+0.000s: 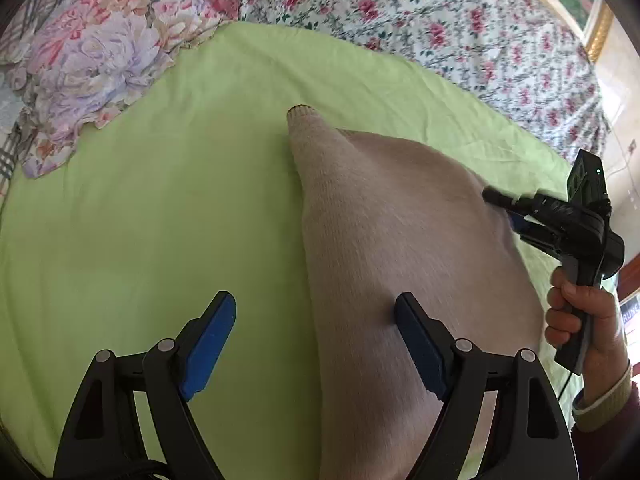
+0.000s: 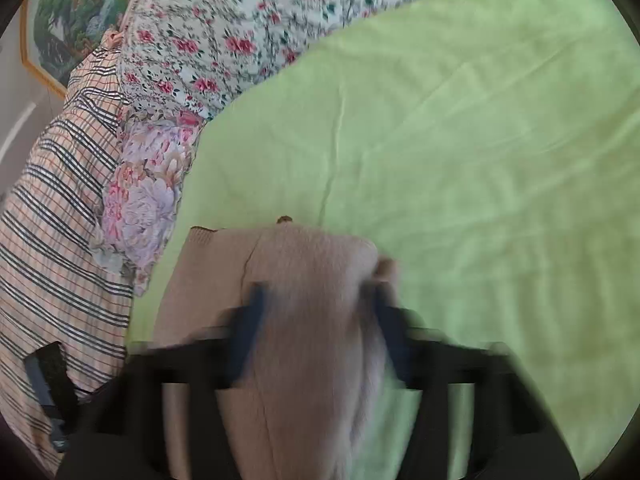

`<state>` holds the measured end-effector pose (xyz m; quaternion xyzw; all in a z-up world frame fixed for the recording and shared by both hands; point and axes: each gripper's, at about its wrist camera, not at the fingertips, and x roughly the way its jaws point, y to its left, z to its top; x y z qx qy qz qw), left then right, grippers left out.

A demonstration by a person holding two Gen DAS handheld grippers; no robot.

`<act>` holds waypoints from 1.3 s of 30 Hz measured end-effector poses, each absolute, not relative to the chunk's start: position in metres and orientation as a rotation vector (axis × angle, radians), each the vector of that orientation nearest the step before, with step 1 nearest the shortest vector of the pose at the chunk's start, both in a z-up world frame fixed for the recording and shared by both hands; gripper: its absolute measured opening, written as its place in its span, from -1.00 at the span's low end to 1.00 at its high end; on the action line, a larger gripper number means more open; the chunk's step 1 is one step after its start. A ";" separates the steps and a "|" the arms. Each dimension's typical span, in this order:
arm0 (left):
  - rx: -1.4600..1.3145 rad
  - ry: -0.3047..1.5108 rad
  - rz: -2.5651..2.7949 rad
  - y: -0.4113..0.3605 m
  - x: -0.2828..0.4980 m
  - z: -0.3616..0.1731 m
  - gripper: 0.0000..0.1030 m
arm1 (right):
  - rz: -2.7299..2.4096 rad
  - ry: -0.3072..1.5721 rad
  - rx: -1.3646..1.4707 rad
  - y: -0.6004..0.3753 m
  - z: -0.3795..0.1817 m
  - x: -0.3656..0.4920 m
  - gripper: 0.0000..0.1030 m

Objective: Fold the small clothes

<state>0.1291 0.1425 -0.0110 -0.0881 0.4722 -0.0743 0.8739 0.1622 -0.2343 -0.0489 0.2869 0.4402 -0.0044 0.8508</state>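
Observation:
A small beige knitted sweater (image 1: 384, 240) lies on the green sheet (image 1: 160, 220), one sleeve reaching up to a ribbed cuff (image 1: 303, 111). My left gripper (image 1: 316, 332) is open just above it, its right finger over the sweater's left edge and its left finger over the sheet. My right gripper (image 1: 500, 208) reaches the sweater's far right edge; its fingers look close together there. In the blurred right wrist view the right gripper (image 2: 316, 320) has its fingers apart with a raised fold of the sweater (image 2: 312, 300) between them. Whether it grips the fabric is unclear.
A floral pillow (image 1: 100, 64) lies at the sheet's upper left. A rose-print quilt (image 1: 440, 20) runs along the far side, with plaid bedding (image 2: 52, 240) beside it. A gold-framed picture (image 1: 592, 20) hangs on the wall.

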 end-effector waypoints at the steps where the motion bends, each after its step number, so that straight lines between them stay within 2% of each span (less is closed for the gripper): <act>1: -0.185 0.988 -0.149 0.142 0.134 -0.012 0.60 | -0.020 0.888 0.583 -0.233 -0.041 0.158 -0.84; 4: -0.171 0.981 -0.144 0.142 0.140 -0.015 0.62 | -0.036 0.778 0.555 -0.232 -0.023 0.136 -0.85; 9: -0.143 0.986 -0.142 0.138 0.141 -0.021 0.63 | -0.107 0.903 0.521 -0.228 -0.060 0.145 -0.81; 11: -0.140 0.985 -0.136 0.139 0.138 -0.017 0.63 | -0.113 0.889 0.524 -0.228 -0.054 0.144 -0.77; 13: -0.129 0.976 -0.130 0.140 0.133 -0.013 0.62 | -0.121 0.867 0.520 -0.226 -0.039 0.136 -0.62; 17: -0.122 0.964 -0.137 0.141 0.115 -0.008 0.61 | -0.111 0.809 0.494 -0.214 -0.008 0.100 -0.48; 20: -0.118 0.952 -0.156 0.141 0.094 -0.003 0.61 | -0.089 0.798 0.504 -0.203 0.003 0.070 -0.24; 29: -0.056 0.945 -0.175 0.131 0.014 0.001 0.61 | -0.014 0.870 0.420 -0.143 0.004 -0.012 0.22; 33: 0.020 0.947 -0.166 0.123 -0.015 -0.004 0.61 | -0.008 0.921 0.327 -0.116 0.000 -0.033 0.51; 39: 0.082 0.943 -0.119 0.116 -0.050 -0.009 0.62 | -0.016 0.959 0.235 -0.089 -0.003 -0.064 0.66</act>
